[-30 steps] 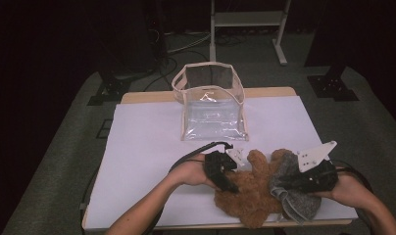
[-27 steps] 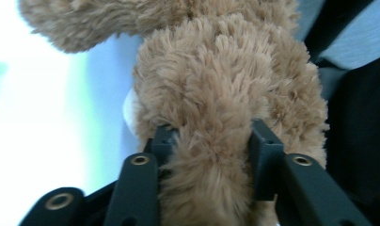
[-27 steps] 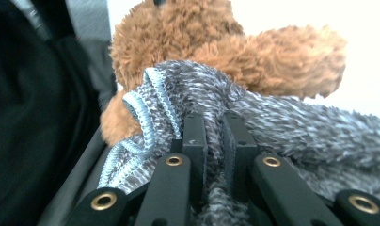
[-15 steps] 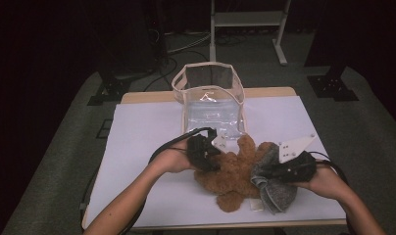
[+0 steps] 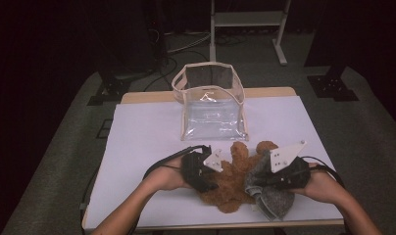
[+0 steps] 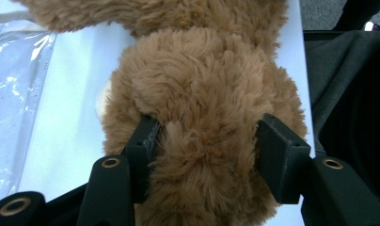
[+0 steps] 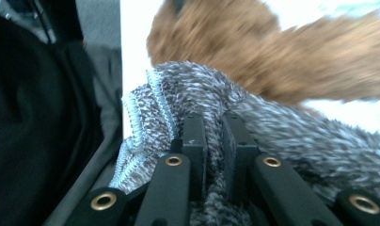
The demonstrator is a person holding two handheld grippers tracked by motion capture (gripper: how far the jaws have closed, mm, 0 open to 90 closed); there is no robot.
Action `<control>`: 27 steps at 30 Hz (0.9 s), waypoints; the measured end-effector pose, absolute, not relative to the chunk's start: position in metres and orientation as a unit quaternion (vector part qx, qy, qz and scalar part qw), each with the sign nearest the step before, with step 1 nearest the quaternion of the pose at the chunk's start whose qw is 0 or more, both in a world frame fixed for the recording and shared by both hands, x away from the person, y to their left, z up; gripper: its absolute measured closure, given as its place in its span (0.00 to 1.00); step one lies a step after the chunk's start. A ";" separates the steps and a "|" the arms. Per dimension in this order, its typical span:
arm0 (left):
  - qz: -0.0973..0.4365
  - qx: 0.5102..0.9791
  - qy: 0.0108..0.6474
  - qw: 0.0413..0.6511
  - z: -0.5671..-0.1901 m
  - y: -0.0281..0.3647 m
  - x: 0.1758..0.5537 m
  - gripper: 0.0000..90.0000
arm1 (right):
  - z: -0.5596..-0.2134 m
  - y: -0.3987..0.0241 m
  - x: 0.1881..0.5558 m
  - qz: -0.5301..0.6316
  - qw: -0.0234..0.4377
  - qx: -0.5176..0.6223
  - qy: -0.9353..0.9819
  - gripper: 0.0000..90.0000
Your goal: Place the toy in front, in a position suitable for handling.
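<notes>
Both tools flank the brown plush toy (image 5: 233,181) in the high view: the left tool (image 5: 206,169) sits against its left side, the right tool (image 5: 264,178) against the grey knitted garment (image 5: 274,198) that drapes the toy's right side, all just in front of the clear plastic bag (image 5: 213,110) standing on the white table (image 5: 137,147); dark floor and a metal stand's legs lie beyond the bag. Seen from the left gripper view, the left tool (image 6: 207,141) has its jaws about half apart, having just been opening, with a thick furry part of the toy (image 6: 202,94) between them and brushing both. Seen from the right gripper view, the right tool (image 7: 214,136) is clamped nearly closed on a fold of the garment (image 7: 188,94), the toy (image 7: 254,52) blurred behind.
</notes>
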State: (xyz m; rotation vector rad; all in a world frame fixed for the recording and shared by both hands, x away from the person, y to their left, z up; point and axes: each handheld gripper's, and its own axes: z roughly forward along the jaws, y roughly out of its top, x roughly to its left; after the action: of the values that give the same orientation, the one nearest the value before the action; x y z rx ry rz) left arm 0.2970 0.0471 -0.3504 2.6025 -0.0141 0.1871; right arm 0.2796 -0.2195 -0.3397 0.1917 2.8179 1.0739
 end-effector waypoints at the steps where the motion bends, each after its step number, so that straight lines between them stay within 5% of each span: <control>1: 0.070 0.962 -0.009 0.262 -0.351 0.048 0.295 0.52 | -0.336 -0.219 0.283 0.362 0.065 0.065 0.928 0.90; 8: 0.073 0.961 -0.015 0.266 -0.351 0.050 0.290 0.52 | -0.336 -0.222 0.303 0.347 0.061 0.083 0.932 0.90; 15: 0.071 0.957 0.006 0.281 -0.345 0.048 0.295 0.37 | -0.360 -0.234 0.288 0.362 0.033 0.098 0.926 0.91; 19: 0.063 0.958 0.002 0.279 -0.346 0.042 0.294 0.37 | -0.363 -0.231 0.275 0.359 0.034 0.091 0.928 0.91; 27: 0.067 0.960 -0.016 0.272 -0.353 0.041 0.290 0.54 | -0.354 -0.214 0.271 0.339 0.046 0.065 0.937 0.91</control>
State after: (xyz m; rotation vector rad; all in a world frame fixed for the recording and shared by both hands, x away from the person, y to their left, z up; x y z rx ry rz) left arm 0.2897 0.0413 -0.3532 2.5843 -0.0442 0.1816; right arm 0.2706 -0.2139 -0.3536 0.1974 2.8625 1.0359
